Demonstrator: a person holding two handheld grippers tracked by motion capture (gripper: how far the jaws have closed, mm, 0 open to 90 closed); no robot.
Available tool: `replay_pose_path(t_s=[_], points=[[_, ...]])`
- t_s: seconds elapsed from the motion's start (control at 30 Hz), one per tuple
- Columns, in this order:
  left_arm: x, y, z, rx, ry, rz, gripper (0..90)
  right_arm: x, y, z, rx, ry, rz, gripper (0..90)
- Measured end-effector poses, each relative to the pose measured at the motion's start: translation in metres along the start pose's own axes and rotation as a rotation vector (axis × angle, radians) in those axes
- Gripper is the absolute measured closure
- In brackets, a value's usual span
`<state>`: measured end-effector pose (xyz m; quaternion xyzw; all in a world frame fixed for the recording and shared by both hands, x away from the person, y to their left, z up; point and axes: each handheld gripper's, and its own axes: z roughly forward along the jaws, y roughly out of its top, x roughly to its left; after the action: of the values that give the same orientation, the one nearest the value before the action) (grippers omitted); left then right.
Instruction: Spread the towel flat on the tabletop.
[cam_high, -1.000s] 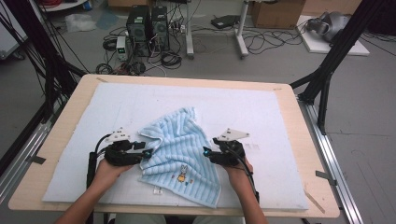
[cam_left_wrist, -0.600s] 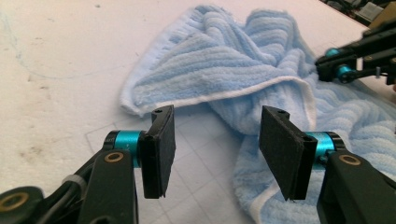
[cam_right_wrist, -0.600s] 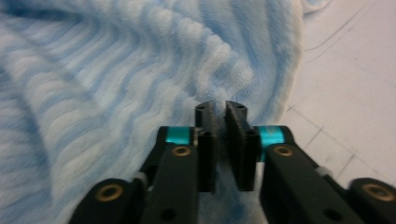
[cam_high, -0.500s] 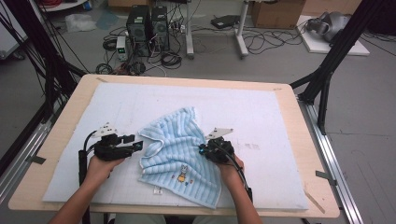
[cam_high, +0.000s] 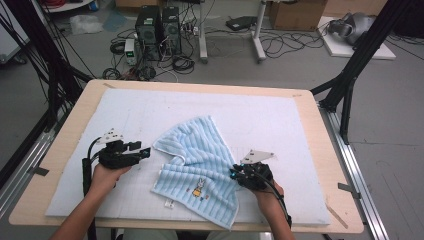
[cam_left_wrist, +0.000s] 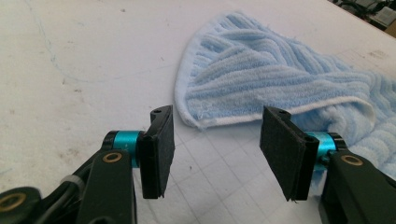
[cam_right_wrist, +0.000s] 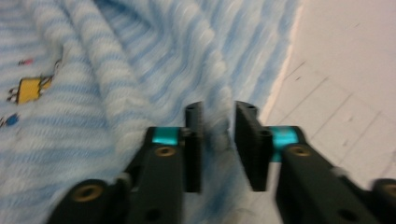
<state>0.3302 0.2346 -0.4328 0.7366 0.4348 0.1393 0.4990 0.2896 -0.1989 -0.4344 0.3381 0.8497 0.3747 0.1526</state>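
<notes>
From the high view we see the blue striped towel (cam_high: 197, 170) lying crumpled on the white mat (cam_high: 270, 120), toward the mat's near edge, with a small cartoon figure (cam_high: 196, 189) stitched on its near part. The left gripper (cam_high: 142, 153) sits just off the towel's left corner, apart from it, held by the left hand (cam_high: 106, 175). The right gripper (cam_high: 235, 174) is at the towel's right edge, touching the cloth, with the right hand (cam_high: 265, 192) behind it.

In the left gripper view our jaws stand well apart with nothing between them but bare mat. They have just been opening a little. The towel's (cam_left_wrist: 261, 88) white-hemmed corner lies just beyond the pads (cam_left_wrist: 163, 149), not touching them.

In the right gripper view the picture is blurred. Our jaws stand close together, with a narrow gap, over the towel's (cam_right_wrist: 116, 70) right edge, and a fold of cloth lies in the gap. They have just been opening slightly after closing, and we cannot tell whether the pads (cam_right_wrist: 194, 149) press the cloth. The mat (cam_right_wrist: 345, 84) lies just right of the towel's hem.
</notes>
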Motion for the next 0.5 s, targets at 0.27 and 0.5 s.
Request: replay_pose_path(t_s=[0.27, 0.5], points=[[0.011, 0.020, 0.017, -0.008, 0.017, -0.021, 43.5, -0.007, 0.004, -0.007, -0.114, -0.077, 0.024, 47.1], [0.007, 0.031, 0.052, 0.065, 0.037, -0.015, 42.9, -0.010, 0.001, -0.005, -0.098, -0.081, 0.029, 45.3]])
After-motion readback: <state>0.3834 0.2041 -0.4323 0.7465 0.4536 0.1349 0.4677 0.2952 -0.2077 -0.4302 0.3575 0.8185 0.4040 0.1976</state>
